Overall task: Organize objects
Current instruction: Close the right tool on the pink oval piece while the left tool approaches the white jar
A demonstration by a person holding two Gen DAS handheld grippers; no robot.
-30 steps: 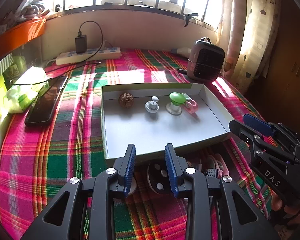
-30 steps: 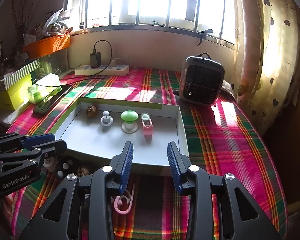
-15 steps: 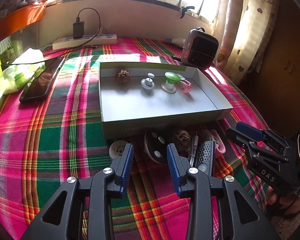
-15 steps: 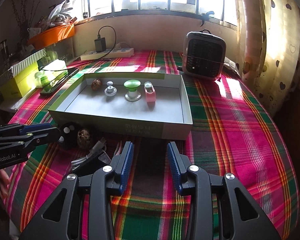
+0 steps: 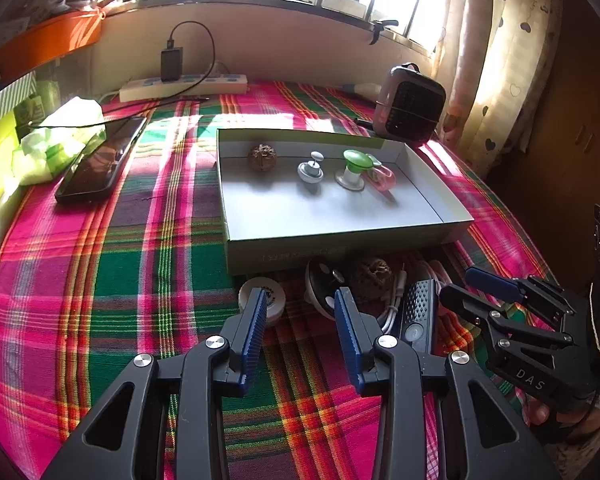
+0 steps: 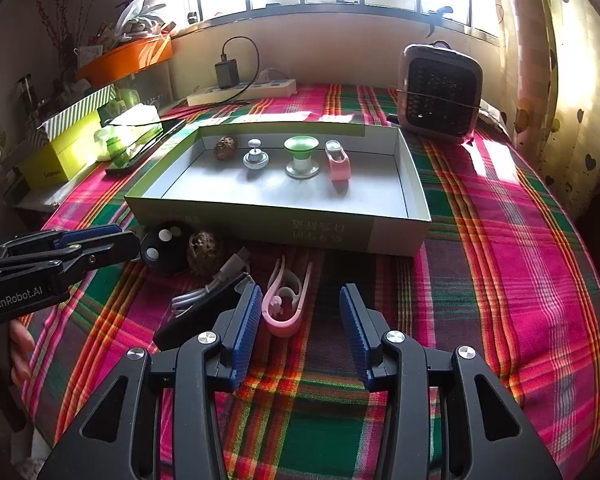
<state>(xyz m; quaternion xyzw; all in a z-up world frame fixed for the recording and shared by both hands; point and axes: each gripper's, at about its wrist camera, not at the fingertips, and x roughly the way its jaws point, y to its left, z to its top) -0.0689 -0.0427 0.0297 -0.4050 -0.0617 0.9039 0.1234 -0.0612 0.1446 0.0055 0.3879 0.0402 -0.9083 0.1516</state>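
A counter (image 6: 500, 216) under a pink-and-green plaid cloth carries a shallow open box (image 6: 276, 224) with a green rim and a pale grey floor. Along the box's far wall stand four things in a row, apart from one another except the last two, which sit just beside each other: a brown walnut (image 6: 225, 148), a small grey knob (image 6: 255, 156), a green-topped stopper (image 6: 301, 156) and a pink clip (image 6: 337, 162).

Outside the box, against its near wall, lies a loose cluster: a black ball with white dots (image 6: 165, 247), a second walnut (image 6: 205, 252), a black device (image 5: 417, 312) with a white cable (image 6: 204, 292) beside it, a pink curved clip (image 6: 286, 300), and a white round lid (image 5: 262, 300).

The left hand-held gripper (image 5: 300, 322) hovers over the cloth near the lid and the dotted ball; its jaws have just been opening and stand partly apart with nothing between them. The right hand-held gripper (image 6: 298, 324) has also just been opening, partly apart, the pink curved clip lying just ahead of its left finger, untouched.
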